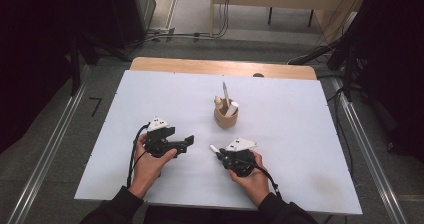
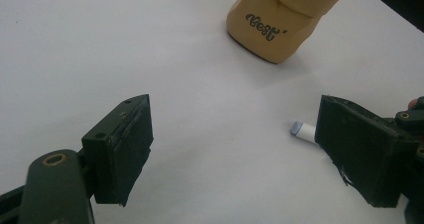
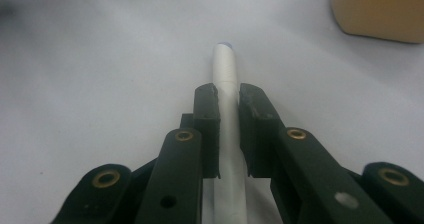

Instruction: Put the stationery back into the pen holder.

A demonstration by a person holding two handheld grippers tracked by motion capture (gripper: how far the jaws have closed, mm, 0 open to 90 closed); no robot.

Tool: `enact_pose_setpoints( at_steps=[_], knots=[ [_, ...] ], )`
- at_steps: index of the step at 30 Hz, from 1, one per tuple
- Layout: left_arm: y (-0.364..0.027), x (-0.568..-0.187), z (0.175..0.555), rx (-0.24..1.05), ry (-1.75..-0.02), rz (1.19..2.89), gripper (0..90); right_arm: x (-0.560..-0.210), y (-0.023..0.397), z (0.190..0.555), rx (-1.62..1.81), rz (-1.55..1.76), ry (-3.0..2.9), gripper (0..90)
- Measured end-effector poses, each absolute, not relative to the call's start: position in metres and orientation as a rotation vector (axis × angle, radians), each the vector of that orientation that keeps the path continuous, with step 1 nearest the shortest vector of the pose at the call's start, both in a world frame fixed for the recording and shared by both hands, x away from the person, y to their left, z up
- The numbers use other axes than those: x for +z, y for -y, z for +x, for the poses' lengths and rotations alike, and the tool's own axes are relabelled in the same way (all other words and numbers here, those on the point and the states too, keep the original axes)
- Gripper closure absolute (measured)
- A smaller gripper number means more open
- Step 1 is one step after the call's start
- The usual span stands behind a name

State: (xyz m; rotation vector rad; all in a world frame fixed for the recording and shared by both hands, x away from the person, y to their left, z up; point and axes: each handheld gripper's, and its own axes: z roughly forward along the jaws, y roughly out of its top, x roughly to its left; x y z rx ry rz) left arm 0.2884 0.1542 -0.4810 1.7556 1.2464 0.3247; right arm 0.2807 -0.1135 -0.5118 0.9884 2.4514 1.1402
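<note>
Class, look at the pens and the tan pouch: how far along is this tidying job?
Done: a few pens already stand in the tan pouch. In hand: the right gripper is shut on a white pen, low over the table. Left: that pen likely goes in the pouch. The left gripper is open.

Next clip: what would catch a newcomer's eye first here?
Probably the right gripper, shut on a white marker that pokes forward from between its jaws, low over the white table. Just beyond it stands a tan fabric pouch with more pens sticking up out of it, near the table's middle. The left gripper is open with nothing between its jaws, to the left of the right one.
</note>
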Motion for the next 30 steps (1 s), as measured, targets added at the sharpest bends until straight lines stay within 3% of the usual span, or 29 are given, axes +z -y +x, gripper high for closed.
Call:
enact_pose_setpoints(
  at_steps=[30],
  knots=[
    [-0.137,-0.482,0.284,0.237,-1.206,1.775,16.7,-0.482,0.162,0.310,1.629,1.338,-2.267,77.1]
  ],
)
